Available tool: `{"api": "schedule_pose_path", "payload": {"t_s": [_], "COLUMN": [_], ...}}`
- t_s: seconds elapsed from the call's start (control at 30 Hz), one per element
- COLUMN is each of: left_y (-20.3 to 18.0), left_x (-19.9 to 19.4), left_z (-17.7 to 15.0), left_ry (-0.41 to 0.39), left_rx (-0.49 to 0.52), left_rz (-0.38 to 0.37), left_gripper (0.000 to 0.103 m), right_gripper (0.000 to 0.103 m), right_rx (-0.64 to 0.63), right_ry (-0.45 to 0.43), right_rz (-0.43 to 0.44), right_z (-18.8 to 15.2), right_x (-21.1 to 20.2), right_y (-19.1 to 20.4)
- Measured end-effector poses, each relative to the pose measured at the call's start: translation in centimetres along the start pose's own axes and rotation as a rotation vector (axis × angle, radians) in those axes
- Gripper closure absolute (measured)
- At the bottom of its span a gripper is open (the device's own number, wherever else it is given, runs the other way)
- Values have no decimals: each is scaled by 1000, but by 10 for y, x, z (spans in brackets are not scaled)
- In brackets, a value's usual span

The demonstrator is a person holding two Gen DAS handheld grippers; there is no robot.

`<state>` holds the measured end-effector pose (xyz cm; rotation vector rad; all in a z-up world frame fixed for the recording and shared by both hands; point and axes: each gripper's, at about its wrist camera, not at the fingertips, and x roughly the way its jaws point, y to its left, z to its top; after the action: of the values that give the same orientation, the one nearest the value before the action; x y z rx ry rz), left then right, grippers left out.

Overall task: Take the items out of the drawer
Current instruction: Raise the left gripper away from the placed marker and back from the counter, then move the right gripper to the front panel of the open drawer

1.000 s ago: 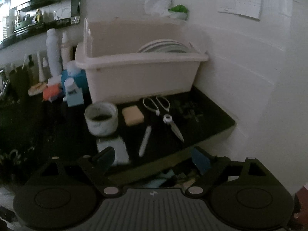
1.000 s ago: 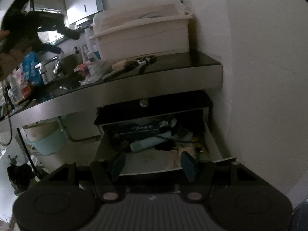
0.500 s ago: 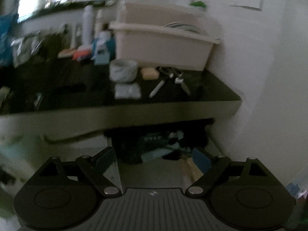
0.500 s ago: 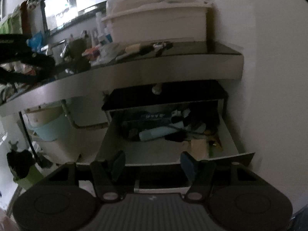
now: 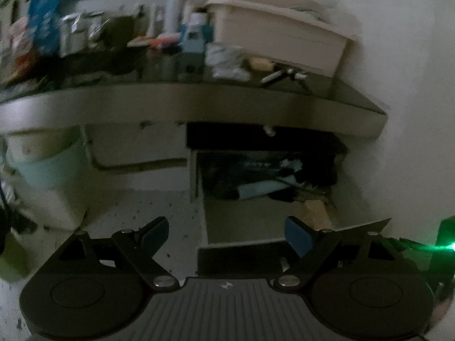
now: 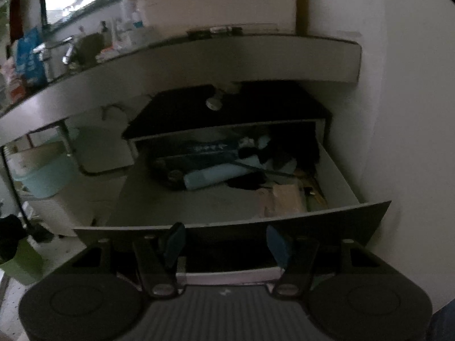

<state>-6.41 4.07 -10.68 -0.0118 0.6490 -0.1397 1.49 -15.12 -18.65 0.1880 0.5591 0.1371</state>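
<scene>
An open drawer (image 6: 335, 210) stands pulled out under the counter, beside the right wall; it also shows in the left wrist view (image 5: 250, 244). Inside lie a light blue tube-shaped item (image 6: 216, 175), a dark box with lettering (image 6: 210, 150), dark objects (image 6: 247, 182) and a tan flat piece (image 6: 285, 199). The blue item (image 5: 258, 189) and tan piece (image 5: 314, 207) show in the left view too. My right gripper (image 6: 224, 244) is open and empty, just in front of the drawer's front panel. My left gripper (image 5: 226, 237) is open and empty, further back, left of the drawer.
The dark counter (image 5: 199, 96) above carries a beige dish tub (image 5: 278, 39), scissors (image 5: 293, 75), a sponge (image 5: 260, 63), bottles (image 5: 173, 8) and clutter. A light blue bucket (image 5: 42, 167) stands under the counter at left. A white wall (image 6: 412, 113) runs close on the right.
My left gripper has dropped from counter height and pulled back, so the drawer is now in its view. My right gripper has moved closer to the drawer front.
</scene>
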Motion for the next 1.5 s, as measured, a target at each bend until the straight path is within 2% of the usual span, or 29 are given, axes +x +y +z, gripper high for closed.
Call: {"api": "schedule_pose_path", "payload": {"t_s": [0.27, 0.37, 0.5, 1.0, 1.5], "left_y": [15, 13, 8, 3, 12], "left_x": [-2, -3, -1, 7, 12], "left_z": [-33, -38, -40, -37, -30], "left_ry": [3, -2, 9, 20, 36], "left_rx": [-61, -69, -71, -46, -61], "left_rz": [54, 38, 22, 27, 18], "left_gripper": [14, 14, 14, 14, 14], "right_gripper": [40, 40, 40, 38, 38], "right_rx": [-76, -101, -99, -97, -108], "right_ry": [-23, -24, 2, -6, -11], "right_rz": [-23, -30, -39, -25, -33], "right_z": [-19, -24, -23, -23, -11], "right_x": [33, 45, 60, 70, 88], "right_y": [13, 15, 16, 16, 19]}}
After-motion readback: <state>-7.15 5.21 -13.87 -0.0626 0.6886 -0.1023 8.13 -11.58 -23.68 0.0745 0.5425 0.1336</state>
